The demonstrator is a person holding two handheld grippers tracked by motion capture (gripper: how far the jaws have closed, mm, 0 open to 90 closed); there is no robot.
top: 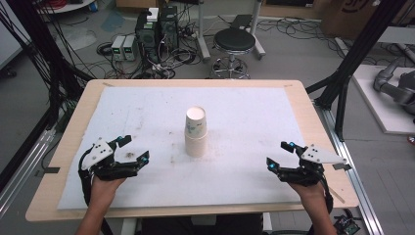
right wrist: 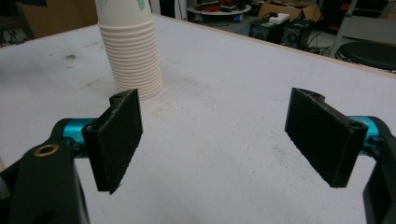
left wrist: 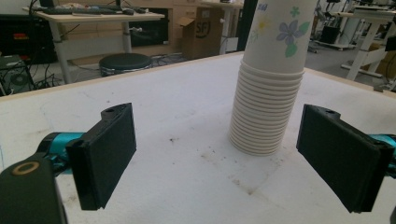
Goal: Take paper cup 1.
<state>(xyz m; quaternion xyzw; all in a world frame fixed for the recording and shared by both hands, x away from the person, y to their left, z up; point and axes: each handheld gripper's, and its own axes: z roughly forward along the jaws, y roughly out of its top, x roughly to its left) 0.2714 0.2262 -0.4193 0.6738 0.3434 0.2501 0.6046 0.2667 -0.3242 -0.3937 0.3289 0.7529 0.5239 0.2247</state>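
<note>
Paper cup stack, nested and upside down, standing mid-counter on white padding. Left tongs and right tongs hovering well apart either side, both spread wide, pinching nothing.

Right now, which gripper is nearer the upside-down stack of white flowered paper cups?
Left. The left gripper sits open, just left of the stack of white flowered paper cups; the right gripper waits open, farther off to its right.

Robotics lab, computer towers amid tangled floor cables, round stool, black frame struts, cardboard boxes
</note>
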